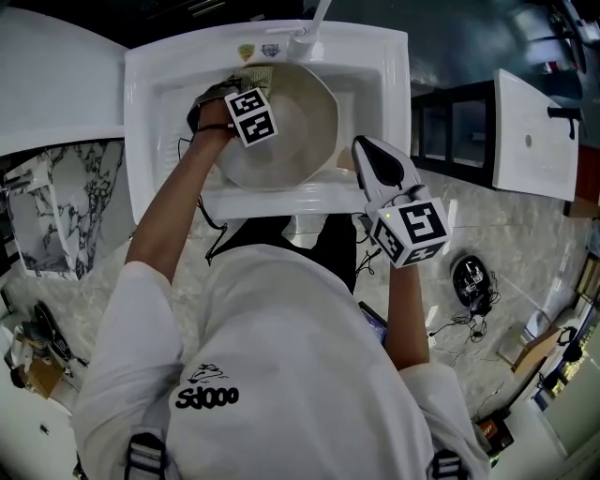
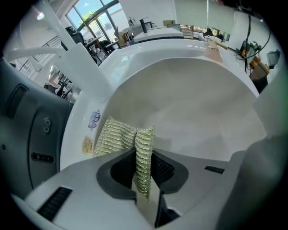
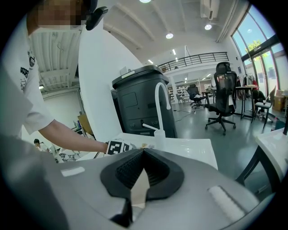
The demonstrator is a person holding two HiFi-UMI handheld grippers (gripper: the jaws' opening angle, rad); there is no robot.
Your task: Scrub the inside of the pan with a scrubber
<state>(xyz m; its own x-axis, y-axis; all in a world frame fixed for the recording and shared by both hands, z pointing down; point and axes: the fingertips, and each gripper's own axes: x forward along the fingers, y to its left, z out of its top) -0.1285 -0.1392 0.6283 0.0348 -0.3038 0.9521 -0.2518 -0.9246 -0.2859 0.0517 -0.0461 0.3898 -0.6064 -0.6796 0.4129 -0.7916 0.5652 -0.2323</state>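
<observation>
A cream pan (image 1: pixel 286 131) lies in the white sink (image 1: pixel 150 84); its pale inside fills the left gripper view (image 2: pixel 193 103). My left gripper (image 1: pixel 247 86) is over the pan's far left rim, shut on a yellow-green ribbed scrubber (image 2: pixel 141 152) that folds out to the left of the jaws (image 1: pixel 255 73). My right gripper (image 1: pixel 364 155) is at the sink's front right edge, shut on the pan's tan handle (image 3: pixel 140 184), which also shows at the far side of the pan (image 2: pixel 214 53).
A white faucet (image 1: pixel 314 19) rises behind the sink (image 3: pixel 160 105). A dark bin (image 3: pixel 141 103) stands beyond it. Two stickers (image 2: pixel 90 132) sit on the sink wall. Marble floor, cables and a black device (image 1: pixel 472 279) lie to the right.
</observation>
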